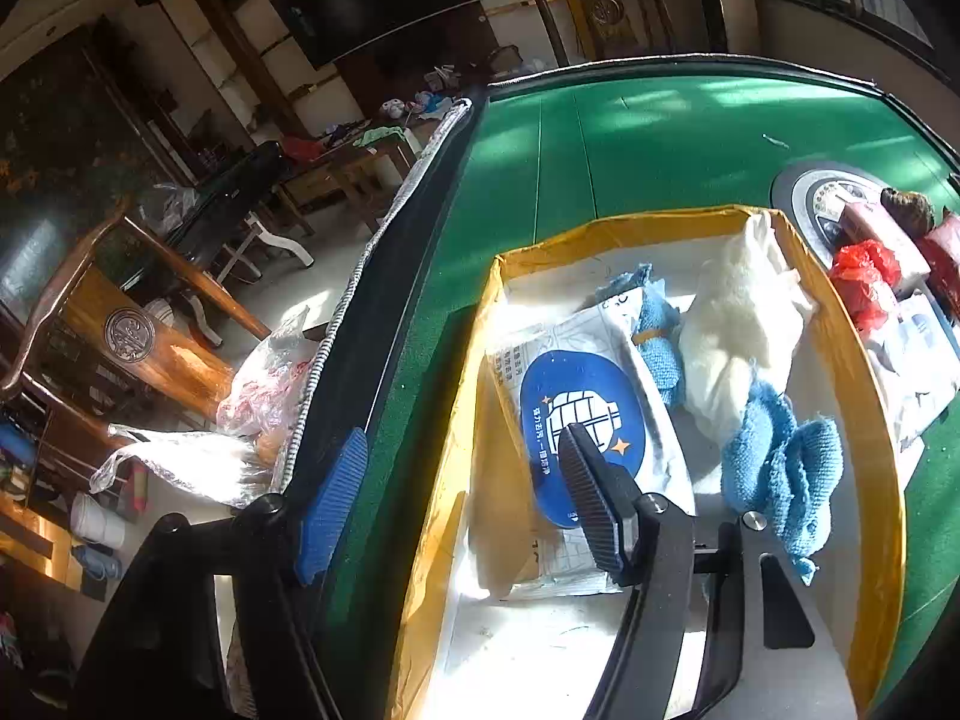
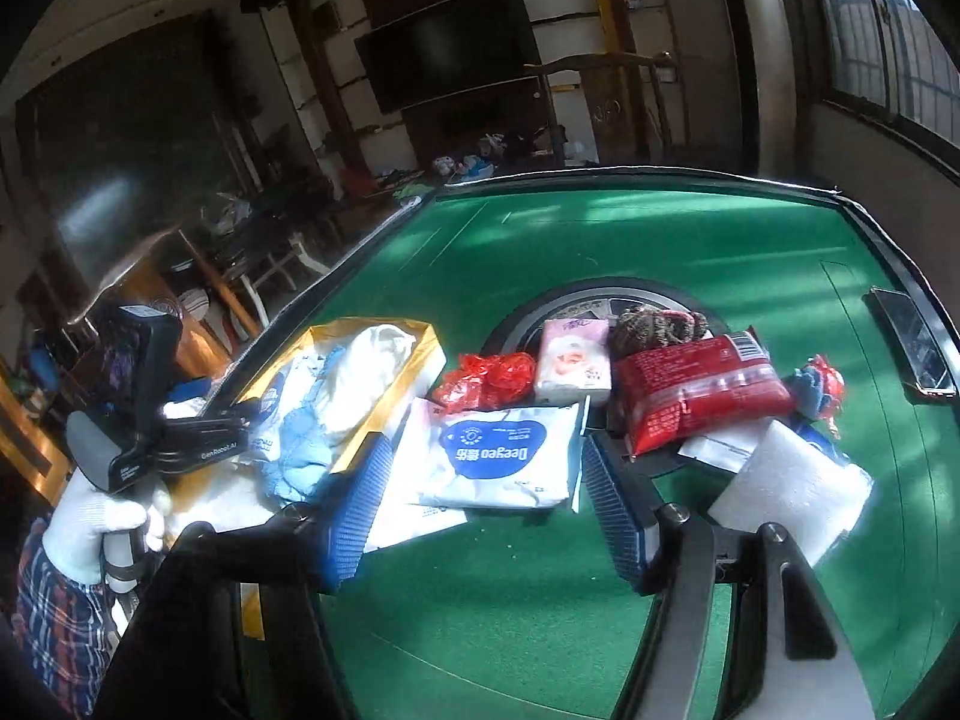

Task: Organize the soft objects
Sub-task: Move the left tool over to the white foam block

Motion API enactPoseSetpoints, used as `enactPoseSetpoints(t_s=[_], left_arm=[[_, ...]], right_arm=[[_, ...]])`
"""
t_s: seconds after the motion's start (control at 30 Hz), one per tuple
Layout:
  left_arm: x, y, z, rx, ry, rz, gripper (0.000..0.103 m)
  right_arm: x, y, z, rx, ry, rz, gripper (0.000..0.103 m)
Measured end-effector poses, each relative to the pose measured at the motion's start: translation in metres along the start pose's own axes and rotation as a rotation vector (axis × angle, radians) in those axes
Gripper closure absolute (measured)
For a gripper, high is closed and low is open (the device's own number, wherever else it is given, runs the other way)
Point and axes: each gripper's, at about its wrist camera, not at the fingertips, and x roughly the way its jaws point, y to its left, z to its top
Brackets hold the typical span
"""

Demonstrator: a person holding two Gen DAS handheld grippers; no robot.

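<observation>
both grippers wide over box (image 1: pixel 870 396)

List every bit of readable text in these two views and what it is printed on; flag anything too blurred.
"Deegeo" plus Chinese characters I cannot make out: white wipes pack, printed upside down.
"GenRobot.AI": left gripper body, seen from the right wrist view.
Chinese print on the blue-oval pack in the box: too small.
Red packet and pink tissue pack: blurred.

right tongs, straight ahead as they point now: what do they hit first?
Likely the white Deeyeo wipes pack on the green table: it lies between the open right tongs, just beyond the tips. Depth is uncertain.
</observation>
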Motion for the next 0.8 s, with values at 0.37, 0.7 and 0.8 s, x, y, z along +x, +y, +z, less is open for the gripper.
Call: enactPoseSetpoints(t_s=[0.37,0.7,0.8], left_arm=[[-0.103,-0.092,0.011,0.111,-0.168,-0.360,0.025],[-0.091,-0.240,0.036,0.338,-0.162,-0.381,0.025],[-0.078,-0.239,0.040,0.337,-0.134,-0.360,0.025]], right_arm=[[-0.039,-0.148,-0.011,0.330,-0.165,-0.172,0.036],[-0.055,-0.169,-0.021,0.355,-0.222,-0.226,0.036],[-0.052,-0.171,-0.021,0.350,-0.211,-0.241,0.036]])
